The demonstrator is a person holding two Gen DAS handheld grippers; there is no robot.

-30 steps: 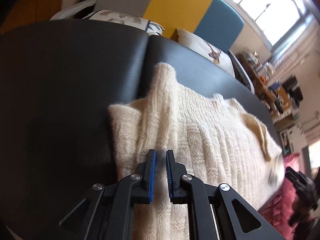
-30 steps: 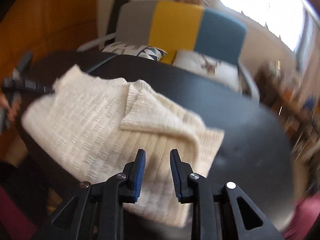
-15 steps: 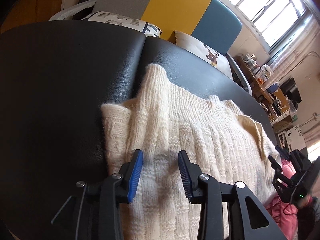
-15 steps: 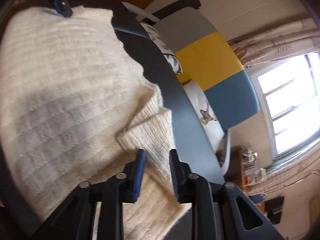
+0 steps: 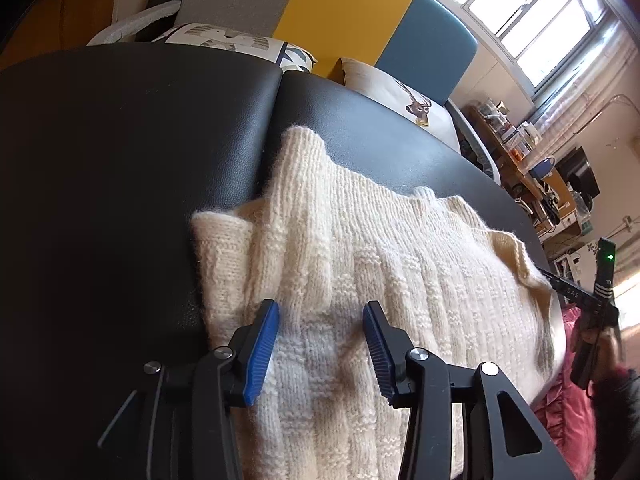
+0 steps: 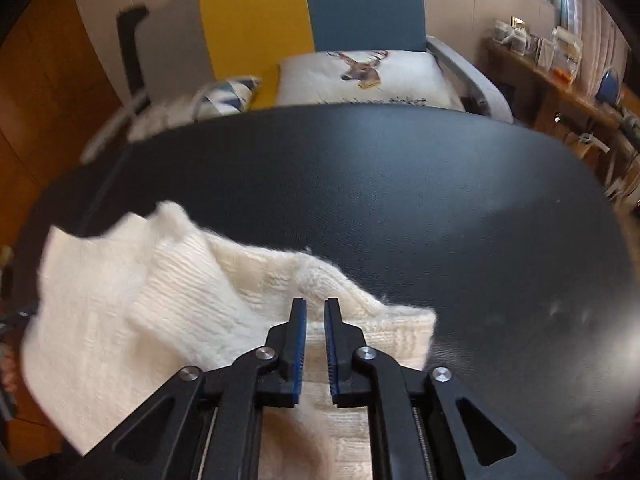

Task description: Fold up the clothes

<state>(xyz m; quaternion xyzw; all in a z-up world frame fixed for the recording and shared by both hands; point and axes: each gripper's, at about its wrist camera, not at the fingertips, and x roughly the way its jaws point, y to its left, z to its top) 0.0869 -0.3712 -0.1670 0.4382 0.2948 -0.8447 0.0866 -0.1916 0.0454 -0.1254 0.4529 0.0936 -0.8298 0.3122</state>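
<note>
A cream knitted sweater (image 5: 380, 280) lies folded on the black leather table (image 5: 120, 160). My left gripper (image 5: 320, 312) is open, its blue pads just above the sweater's near left part, holding nothing. In the right wrist view the sweater (image 6: 180, 300) lies at the lower left of the table (image 6: 400, 200). My right gripper (image 6: 315, 308) hovers over the sweater's right edge with its jaws a narrow gap apart and nothing between them. The right gripper also shows in the left wrist view (image 5: 592, 308) at the sweater's far right end.
A grey, yellow and blue sofa (image 5: 340, 12) with a deer cushion (image 6: 360, 76) and a patterned cushion (image 5: 232, 40) stands behind the table. A cluttered wooden shelf (image 5: 532, 168) lines the right wall. Red fabric (image 5: 568, 400) lies below the table's right edge.
My left gripper has opened wide and let go of the sweater. My right gripper has swung round over the sweater's right edge, jaws narrower than before.
</note>
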